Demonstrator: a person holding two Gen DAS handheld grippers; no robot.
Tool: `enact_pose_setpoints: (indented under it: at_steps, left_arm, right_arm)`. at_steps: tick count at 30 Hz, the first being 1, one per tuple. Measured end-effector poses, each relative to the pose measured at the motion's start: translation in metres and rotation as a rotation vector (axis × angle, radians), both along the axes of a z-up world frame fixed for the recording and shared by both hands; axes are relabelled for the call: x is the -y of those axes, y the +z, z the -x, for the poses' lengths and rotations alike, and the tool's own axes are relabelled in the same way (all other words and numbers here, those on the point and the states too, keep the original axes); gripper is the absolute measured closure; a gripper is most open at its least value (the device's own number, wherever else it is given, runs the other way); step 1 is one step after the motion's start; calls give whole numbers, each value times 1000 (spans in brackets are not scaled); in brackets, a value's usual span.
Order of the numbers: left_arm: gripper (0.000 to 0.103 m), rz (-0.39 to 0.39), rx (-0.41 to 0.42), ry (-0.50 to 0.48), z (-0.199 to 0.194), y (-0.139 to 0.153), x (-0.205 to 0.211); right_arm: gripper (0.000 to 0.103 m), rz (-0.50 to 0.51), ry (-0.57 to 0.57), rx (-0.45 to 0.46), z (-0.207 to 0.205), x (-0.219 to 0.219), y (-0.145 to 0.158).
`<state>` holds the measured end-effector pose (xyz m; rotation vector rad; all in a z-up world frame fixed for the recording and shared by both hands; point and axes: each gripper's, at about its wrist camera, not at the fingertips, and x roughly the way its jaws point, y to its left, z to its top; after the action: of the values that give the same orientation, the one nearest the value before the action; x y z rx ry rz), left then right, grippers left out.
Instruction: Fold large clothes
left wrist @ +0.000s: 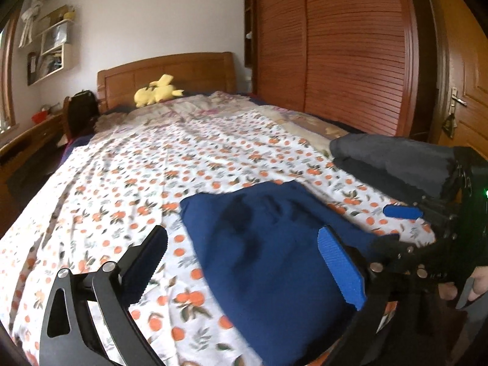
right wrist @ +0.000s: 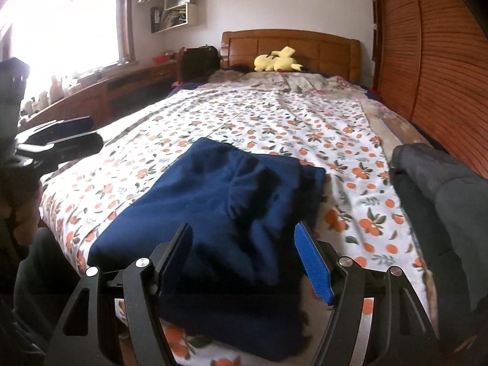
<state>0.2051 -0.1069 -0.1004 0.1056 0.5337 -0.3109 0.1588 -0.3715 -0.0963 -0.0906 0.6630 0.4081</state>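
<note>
A folded navy garment lies flat near the foot of the bed, on a white sheet with an orange-fruit print. My left gripper hangs open and wide over the garment's left part, with nothing pressed between its pads. In the right wrist view the left gripper shows at the far left, off the bed's edge. My right gripper stands open above the garment's near end; the cloth lies flat below its fingers. The left wrist view catches the right gripper at the garment's right edge.
A dark grey pile of clothes lies on the bed's right side. A yellow plush toy rests by the wooden headboard. A slatted wardrobe runs along the right, a desk along the left.
</note>
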Motion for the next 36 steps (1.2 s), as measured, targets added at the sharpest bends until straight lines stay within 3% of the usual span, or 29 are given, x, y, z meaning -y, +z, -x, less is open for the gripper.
enact_pose_setpoints:
  at_steps: [8,17,20,29,36]
  left_arm:
    - [4,8,-20,38,7,-17,-40]
    - [4,34,-42,36,10,-37,-66]
    - [4,41,-43,28,9,-43,-70]
    - [4,62,-52,11,8,-49,-81]
    - [4,64,-29,21,20,-42,-89]
  right_arm:
    - [36,24,4,-43,-11,-23,-14]
    - [36,-3,-56,-113,-11,-19,-32]
    - [42,5,-70,-119,-9,-21,-33]
    - [91,1,-62,-147,-9,-25,-23]
    - [96,41,-92,1,13,-27,29]
